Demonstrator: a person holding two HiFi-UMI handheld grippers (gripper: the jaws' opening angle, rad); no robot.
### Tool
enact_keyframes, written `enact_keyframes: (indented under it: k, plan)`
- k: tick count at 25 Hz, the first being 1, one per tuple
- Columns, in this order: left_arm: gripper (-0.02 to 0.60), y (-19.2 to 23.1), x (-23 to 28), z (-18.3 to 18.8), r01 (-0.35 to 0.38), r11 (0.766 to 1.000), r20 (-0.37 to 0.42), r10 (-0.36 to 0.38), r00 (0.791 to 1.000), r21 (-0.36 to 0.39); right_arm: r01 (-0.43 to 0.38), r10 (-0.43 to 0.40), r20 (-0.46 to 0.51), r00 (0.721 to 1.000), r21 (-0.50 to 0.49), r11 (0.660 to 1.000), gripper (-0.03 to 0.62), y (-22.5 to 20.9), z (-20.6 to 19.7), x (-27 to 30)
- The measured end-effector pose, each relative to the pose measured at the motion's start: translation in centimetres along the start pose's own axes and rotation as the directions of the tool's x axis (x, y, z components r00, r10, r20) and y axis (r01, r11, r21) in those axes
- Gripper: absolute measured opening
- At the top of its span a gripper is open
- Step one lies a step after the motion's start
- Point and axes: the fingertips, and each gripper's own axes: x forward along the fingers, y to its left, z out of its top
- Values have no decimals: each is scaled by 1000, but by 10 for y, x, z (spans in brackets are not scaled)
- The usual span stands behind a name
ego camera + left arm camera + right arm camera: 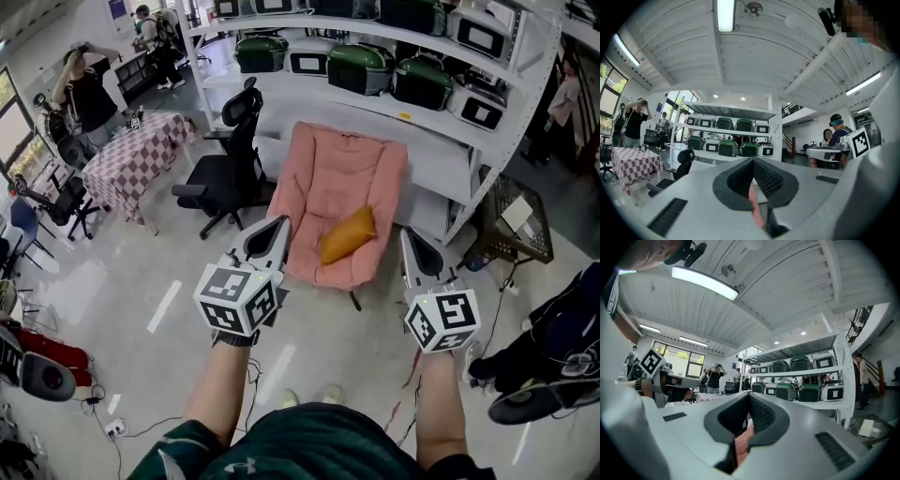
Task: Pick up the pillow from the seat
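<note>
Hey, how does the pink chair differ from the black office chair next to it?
The pink chair is wide, soft and padded; the black office chair is slimmer, with armrests and a headrest. The pink chair carries an orange pillow; the black office chair carries nothing visible. Both stand side by side before the shelving.
</note>
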Motion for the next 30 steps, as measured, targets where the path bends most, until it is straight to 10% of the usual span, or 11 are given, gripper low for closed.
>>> enact_keyframes:
  k: [30]
  plan:
    - [5, -33, 38, -20, -79, 997, 16, 79, 997, -2, -26, 22, 39, 999, 94, 995, 3, -72, -26, -16]
